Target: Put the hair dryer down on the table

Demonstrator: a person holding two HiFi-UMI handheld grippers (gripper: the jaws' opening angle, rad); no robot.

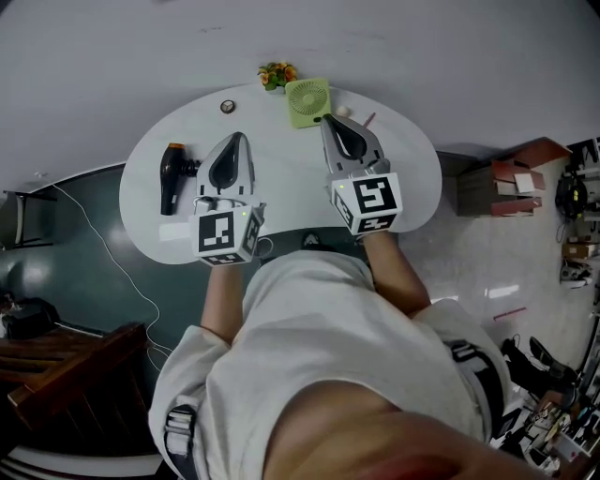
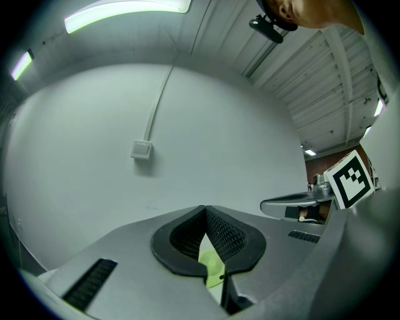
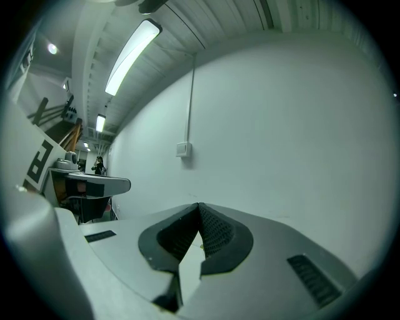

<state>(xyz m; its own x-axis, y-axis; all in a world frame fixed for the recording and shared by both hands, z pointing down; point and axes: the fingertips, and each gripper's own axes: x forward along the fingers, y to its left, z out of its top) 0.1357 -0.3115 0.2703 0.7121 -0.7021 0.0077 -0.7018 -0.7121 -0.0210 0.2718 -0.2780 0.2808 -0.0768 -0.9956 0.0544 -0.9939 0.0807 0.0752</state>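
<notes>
Hair dryer (image 1: 172,176) lies flat on table (image 1: 286,183), at 9 o'clock of left gripper (image 1: 239,142). Left gripper and right gripper (image 1: 332,125) both closed tight, empty. Looks placed; back off level, don't nudge it.

White short-sleeved shirt (image 1: 314,352), dark straps (image 1: 180,433)

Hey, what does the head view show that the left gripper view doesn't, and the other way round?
Only the head view: the black hair dryer lying on the white table, to the left of the left gripper, plus the flowers at the far edge. Only the left gripper view: a wall box with its conduit, and a ceiling light. Both: the green fan and the right gripper.
</notes>
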